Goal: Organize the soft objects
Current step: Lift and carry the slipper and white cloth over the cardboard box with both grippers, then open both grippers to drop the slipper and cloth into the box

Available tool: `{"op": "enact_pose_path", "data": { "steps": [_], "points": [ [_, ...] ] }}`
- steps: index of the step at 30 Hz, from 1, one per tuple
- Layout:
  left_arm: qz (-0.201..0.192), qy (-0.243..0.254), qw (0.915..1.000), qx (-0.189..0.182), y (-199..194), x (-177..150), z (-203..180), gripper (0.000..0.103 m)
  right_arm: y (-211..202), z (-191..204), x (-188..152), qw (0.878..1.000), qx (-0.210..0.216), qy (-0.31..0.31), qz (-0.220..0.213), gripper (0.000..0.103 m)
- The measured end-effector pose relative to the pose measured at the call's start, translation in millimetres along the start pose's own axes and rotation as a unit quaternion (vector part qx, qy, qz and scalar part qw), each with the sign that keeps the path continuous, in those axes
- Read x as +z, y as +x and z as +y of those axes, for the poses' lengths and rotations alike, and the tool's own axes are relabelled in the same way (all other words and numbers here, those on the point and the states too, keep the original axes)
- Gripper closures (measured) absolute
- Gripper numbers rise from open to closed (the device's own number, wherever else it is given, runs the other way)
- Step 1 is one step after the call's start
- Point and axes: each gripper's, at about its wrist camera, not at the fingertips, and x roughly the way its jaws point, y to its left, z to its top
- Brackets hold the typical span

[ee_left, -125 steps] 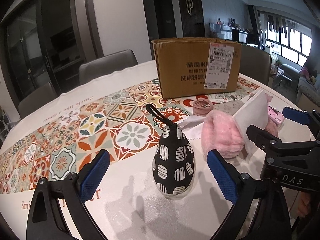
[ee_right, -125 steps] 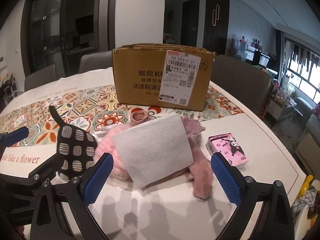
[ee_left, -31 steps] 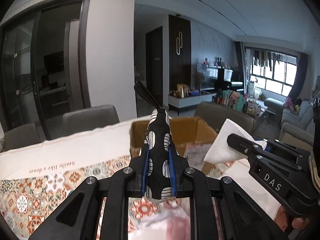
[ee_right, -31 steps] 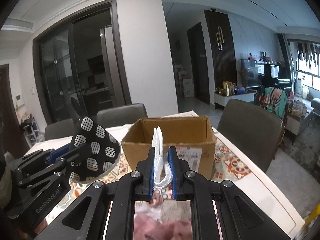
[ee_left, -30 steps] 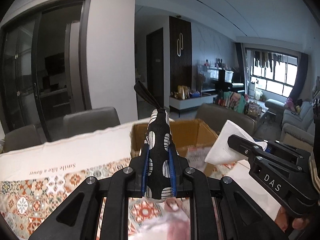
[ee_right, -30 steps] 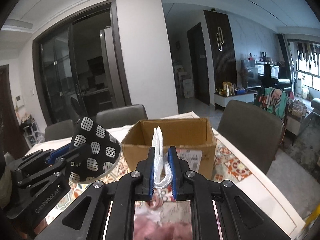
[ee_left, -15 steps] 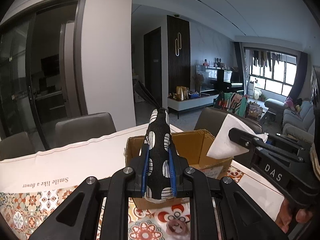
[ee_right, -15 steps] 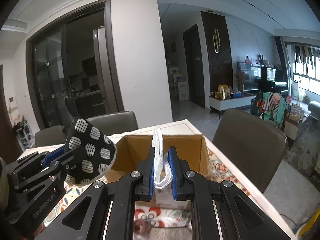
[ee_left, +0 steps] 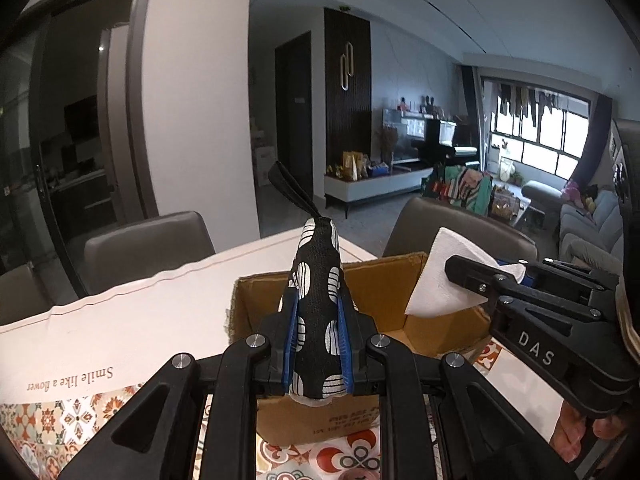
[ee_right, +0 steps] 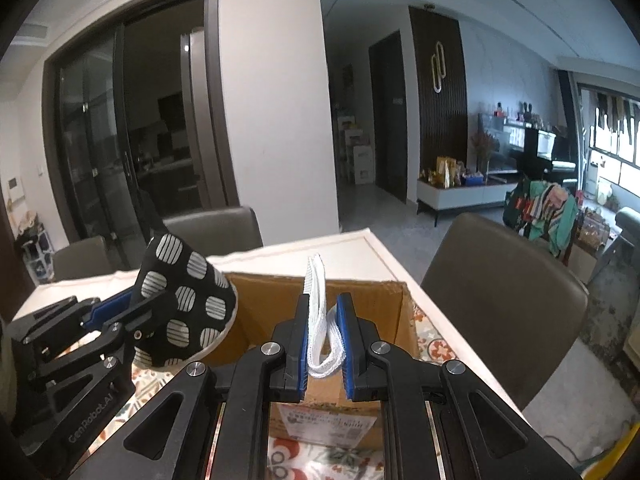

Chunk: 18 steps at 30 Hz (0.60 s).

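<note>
The big cardboard box [ee_left: 360,296] on the tabletop [ee_left: 140,320] is much closer than a second ago, so both soft things look ready to drop in. The left hand-held gripper [ee_left: 318,344] pinches the spotted pouch [ee_left: 318,300] above the box. The right hand-held gripper [ee_right: 322,340] pinches the white cloth [ee_right: 318,320]. Only the left view shows the cloth's wide face; the right view shows its thin edge.

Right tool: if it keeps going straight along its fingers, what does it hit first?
Probably the open cardboard box right ahead: the right tool, shut on a white cloth, points at its opening. Depth is unclear.
</note>
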Motion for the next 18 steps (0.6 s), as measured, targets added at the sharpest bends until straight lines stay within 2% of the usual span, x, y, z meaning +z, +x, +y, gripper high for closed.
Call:
{"op": "enact_pose_path", "data": {
  "steps": [8, 11, 12, 13, 16, 18],
  "points": [
    [0.057, 0.01, 0.9981, -0.021, 37, -6, -1, 0.082, 42, -6, -8, 0.998, -0.004, -0.004, 0.059, 0.089],
    [0.064, 0.014, 0.9976, -0.021, 40, -8, -3, 0.073, 49, -8, -13, 0.997, -0.004, -0.009, 0.071, 0.087],
    [0.064, 0.016, 0.9976, -0.02, 40, -9, -3, 0.067, 51, -8, -14, 0.997, -0.005, -0.01, 0.074, 0.087],
    [0.063, 0.017, 0.9977, -0.019, 40, -9, -3, 0.06, 53, -9, -14, 0.997, -0.004, -0.01, 0.077, 0.085],
    [0.057, 0.017, 0.9982, -0.011, 36, -9, -2, 0.059, 54, -7, -15, 0.997, 0.002, -0.01, 0.08, 0.068],
    [0.058, 0.015, 0.9982, -0.007, 32, -9, 1, 0.059, 52, -7, -15, 0.997, -0.006, -0.01, 0.074, 0.067]
  ]
}}
